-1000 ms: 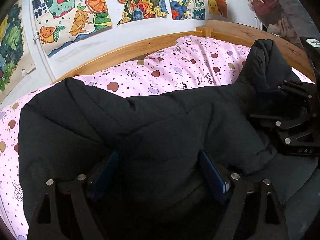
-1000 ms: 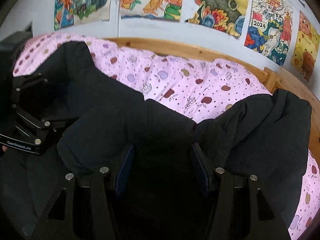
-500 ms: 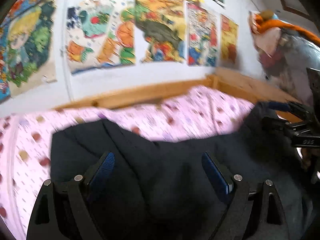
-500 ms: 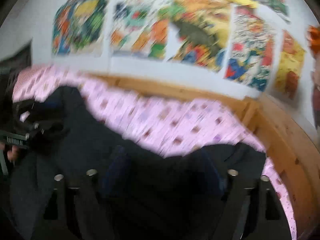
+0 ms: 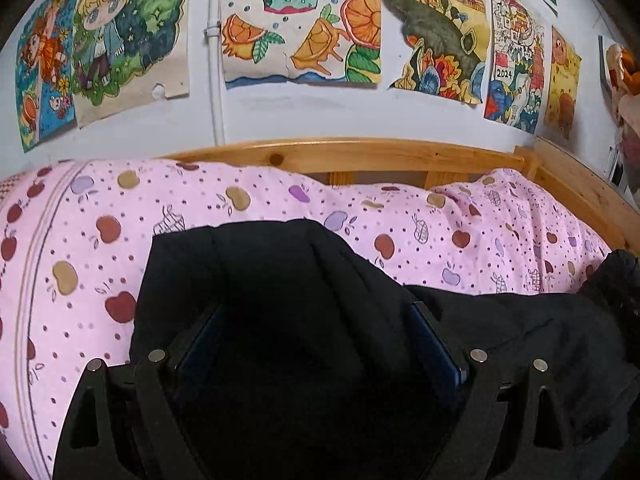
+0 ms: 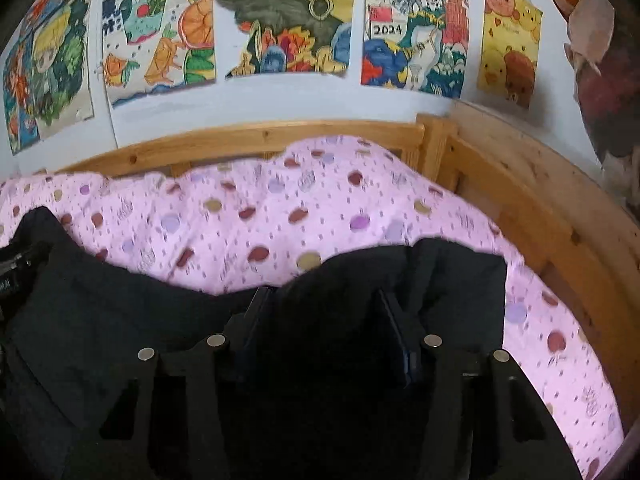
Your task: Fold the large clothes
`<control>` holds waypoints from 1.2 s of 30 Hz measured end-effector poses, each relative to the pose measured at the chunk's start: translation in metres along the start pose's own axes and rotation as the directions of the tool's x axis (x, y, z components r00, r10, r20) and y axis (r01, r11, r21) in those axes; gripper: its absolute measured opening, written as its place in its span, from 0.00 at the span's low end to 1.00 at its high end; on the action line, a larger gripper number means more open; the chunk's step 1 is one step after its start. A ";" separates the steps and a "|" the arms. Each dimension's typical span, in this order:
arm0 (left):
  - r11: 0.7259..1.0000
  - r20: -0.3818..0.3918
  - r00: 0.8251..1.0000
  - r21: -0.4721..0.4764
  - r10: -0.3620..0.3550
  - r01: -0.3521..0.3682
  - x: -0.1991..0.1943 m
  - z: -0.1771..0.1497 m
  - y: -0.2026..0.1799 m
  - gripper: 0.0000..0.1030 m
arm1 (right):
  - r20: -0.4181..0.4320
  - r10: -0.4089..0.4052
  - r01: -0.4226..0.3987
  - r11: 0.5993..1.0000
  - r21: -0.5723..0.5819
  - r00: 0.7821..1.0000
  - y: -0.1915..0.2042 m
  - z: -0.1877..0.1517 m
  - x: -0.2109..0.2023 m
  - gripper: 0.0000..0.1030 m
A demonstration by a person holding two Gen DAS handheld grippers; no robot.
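Observation:
A big black padded jacket [image 5: 260,264] lies across a bed with a pink apple-print cover [image 5: 280,200]. In the left wrist view my left gripper [image 5: 316,308] stands wide, and a thick bunch of the jacket's edge fills the gap and presses against both blue pads [image 5: 432,344]. The right wrist view shows my right gripper [image 6: 322,294] closing its jaws on another raised bunch of the jacket [image 6: 120,312], which is squeezed between the pads. Both bunches stand up above the cover. The rest of the jacket sags between the two grippers.
A wooden bed frame [image 5: 360,156] runs along the back and turns down the right side [image 6: 540,208]. Several colourful drawings [image 5: 300,20] hang on the wall behind. Clothes hang at the far right [image 6: 600,80].
Both views have swung up and levelled out, showing more wall. The jacket's edge has come up with each gripper and covers less of the pink cover. The right jaws stand narrower than before.

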State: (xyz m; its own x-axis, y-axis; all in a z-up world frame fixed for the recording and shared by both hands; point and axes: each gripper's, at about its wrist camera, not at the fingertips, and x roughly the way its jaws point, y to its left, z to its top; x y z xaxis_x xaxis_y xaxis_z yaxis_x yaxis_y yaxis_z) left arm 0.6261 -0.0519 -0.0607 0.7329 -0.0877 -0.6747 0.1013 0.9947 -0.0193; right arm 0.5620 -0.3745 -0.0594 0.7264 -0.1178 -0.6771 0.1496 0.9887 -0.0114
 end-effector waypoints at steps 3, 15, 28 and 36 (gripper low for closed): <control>1.000 -0.030 0.999 -0.009 -0.012 0.011 0.006 -0.007 0.001 0.88 | -0.020 0.037 -0.036 0.999 0.034 0.999 -0.007 -0.013 0.011 0.46; 0.991 -0.030 0.993 -0.071 -0.117 0.115 0.000 -0.005 0.015 0.92 | -0.023 0.185 -0.177 0.964 0.201 0.982 -0.029 -0.015 0.009 0.50; 0.918 -0.100 0.940 0.203 -0.327 0.341 -0.056 -0.019 -0.047 0.92 | -0.105 0.284 -0.294 0.951 -0.098 0.953 0.041 -0.022 -0.042 0.53; 0.925 -0.227 0.956 0.289 -0.184 0.247 -0.048 -0.042 -0.059 0.94 | -0.169 0.230 -0.247 0.965 -0.088 0.958 0.036 -0.041 -0.046 0.61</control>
State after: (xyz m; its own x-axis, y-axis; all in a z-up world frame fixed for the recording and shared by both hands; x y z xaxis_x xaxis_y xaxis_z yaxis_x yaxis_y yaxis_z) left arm 0.5568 -0.1038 -0.0587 0.5292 -0.2548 -0.8094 0.4689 0.8828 0.0287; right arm 0.5066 -0.3300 -0.0588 0.6172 0.1307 -0.7759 -0.0942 0.9913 0.0920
